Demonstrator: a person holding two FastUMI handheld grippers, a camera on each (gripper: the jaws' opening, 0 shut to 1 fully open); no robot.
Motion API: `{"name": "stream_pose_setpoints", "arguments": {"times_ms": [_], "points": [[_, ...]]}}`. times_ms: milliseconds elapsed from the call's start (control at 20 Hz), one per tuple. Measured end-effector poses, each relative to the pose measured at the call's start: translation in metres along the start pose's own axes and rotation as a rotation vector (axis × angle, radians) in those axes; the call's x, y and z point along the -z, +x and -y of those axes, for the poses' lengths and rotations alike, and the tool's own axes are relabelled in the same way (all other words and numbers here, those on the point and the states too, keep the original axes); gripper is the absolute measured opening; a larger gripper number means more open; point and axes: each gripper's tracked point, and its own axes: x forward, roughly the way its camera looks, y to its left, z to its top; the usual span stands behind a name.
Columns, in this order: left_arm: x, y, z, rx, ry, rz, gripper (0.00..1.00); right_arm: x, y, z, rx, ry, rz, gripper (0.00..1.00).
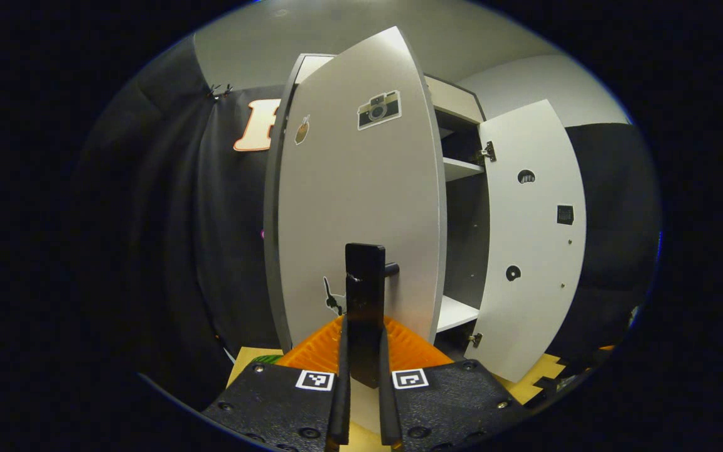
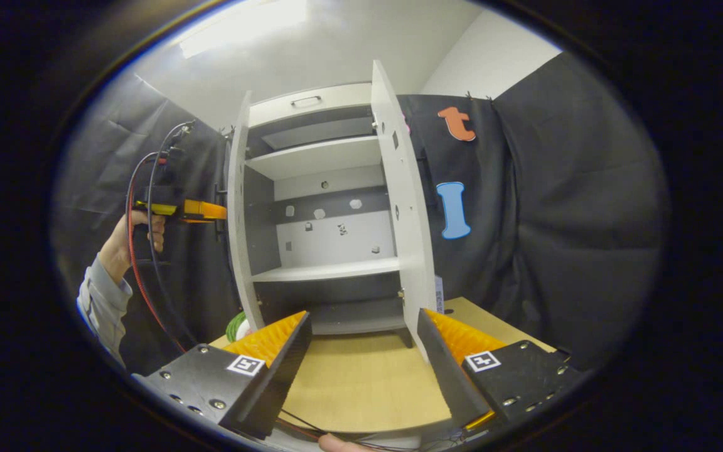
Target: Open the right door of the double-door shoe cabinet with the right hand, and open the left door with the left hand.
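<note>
The white shoe cabinet (image 2: 321, 157) stands with both doors swung out and its shelves bare. In the left gripper view, my left gripper (image 1: 364, 342) is shut on the black vertical handle (image 1: 364, 276) of the left door (image 1: 361, 207), which carries stickers. Beyond it, the right door (image 1: 528, 238) hangs wide open. In the right gripper view, my right gripper (image 2: 361, 358) is open and holds nothing, a short way back from the cabinet. The right door (image 2: 402, 207) stands edge-on just above its right finger. The left gripper (image 2: 179, 210) meets the left door (image 2: 239, 220) from outside.
A wooden table top (image 2: 361, 383) carries the cabinet. A person's hand (image 2: 139, 238) and grey sleeve (image 2: 101, 301) hold the left gripper, with cables hanging from it. Something green (image 2: 235, 326) lies by the cabinet's left foot. Black cloth walls surround the booth.
</note>
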Motion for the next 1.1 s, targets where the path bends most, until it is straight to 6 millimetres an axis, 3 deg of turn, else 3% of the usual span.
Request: {"name": "stream_pose_setpoints", "arguments": {"times_ms": [250, 350, 500, 650, 1100], "points": [[-0.004, 0.000, -0.014, -0.047, 0.030, 0.029, 0.15, 0.002, 0.004, -0.017, -0.015, 0.009, -0.002, 1.00], [-0.005, -0.008, -0.034, -0.097, 0.024, 0.040, 0.12, 0.005, 0.007, -0.023, -0.023, 0.000, -0.012, 1.00], [-0.002, -0.036, -0.080, -0.188, 0.058, 0.040, 0.05, 0.007, 0.009, -0.031, -0.036, -0.014, -0.017, 1.00], [-0.006, -0.035, -0.104, -0.254, 0.046, 0.042, 0.00, 0.008, 0.011, -0.037, -0.044, -0.012, -0.014, 1.00], [-0.006, -0.034, -0.094, -0.201, 0.022, 0.062, 0.00, 0.006, 0.018, -0.039, -0.034, -0.029, -0.015, 1.00]]}}
